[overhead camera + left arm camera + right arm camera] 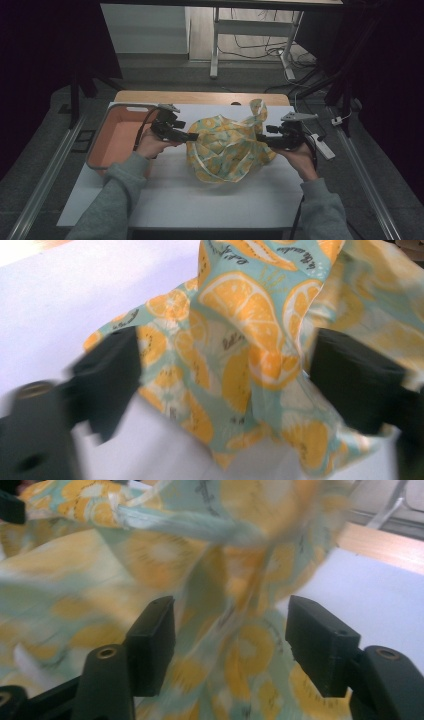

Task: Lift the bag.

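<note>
White table top (200, 200), wooden edge at far side, orange tray (117, 137) at left end. Crumpled cloth with orange-slice print (227, 147) heaped mid-table, one corner sticking up at far right. Left gripper (192, 136) at cloth's left edge, jaws spread wide, fabric hanging loose between, not pinched. Right gripper (261, 138) at cloth's right edge, jaws also wide apart, fabric slack between them.

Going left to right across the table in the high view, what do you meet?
Orange bin → left gripper → orange-slice print cloth → right gripper → white power strip.
</note>
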`<state>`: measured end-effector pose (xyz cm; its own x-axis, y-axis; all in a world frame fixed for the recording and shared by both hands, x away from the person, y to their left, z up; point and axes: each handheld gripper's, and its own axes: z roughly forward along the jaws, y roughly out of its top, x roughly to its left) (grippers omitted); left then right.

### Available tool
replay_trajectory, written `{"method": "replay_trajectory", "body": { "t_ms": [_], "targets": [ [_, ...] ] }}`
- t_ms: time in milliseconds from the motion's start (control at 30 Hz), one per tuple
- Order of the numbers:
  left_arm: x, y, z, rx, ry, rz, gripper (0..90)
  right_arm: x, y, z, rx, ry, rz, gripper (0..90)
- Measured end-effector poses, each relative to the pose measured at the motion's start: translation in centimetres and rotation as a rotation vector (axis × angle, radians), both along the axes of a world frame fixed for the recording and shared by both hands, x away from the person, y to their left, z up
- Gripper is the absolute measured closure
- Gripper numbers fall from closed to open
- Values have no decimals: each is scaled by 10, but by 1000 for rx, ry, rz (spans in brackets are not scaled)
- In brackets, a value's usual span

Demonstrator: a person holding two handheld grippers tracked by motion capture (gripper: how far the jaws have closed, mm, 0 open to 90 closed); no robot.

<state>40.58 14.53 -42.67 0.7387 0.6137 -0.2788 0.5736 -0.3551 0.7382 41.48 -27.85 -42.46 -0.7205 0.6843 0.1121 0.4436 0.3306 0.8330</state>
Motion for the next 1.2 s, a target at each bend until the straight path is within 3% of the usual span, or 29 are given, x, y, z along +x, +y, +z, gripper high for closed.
{"method": "replay_trajectory", "body": {
  "t_ms": [100, 167, 433, 700, 900, 1200],
  "targets": [
    [-8, 14, 7, -55, 4, -3, 1, -8, -12, 0, 8, -12, -4, 350],
    [-11, 19, 10, -67, -3, -17, 1, -12, -16, -1, 18, -15, -3, 350],
    [-32, 26, 4, -21, -70, 5, 93, -32, -16, -3, -11, -86, 20, 363],
    [-64, 36, -7, 27, -126, 29, 146, -47, -23, -21, -29, -100, 19, 375],
    [-81, 40, -17, 69, -131, 44, 155, -59, -28, -33, -55, -120, 26, 390],
    [-97, 47, -26, 85, -122, 61, 164, -64, -27, -34, -47, -139, 41, 396]
  ]
}}
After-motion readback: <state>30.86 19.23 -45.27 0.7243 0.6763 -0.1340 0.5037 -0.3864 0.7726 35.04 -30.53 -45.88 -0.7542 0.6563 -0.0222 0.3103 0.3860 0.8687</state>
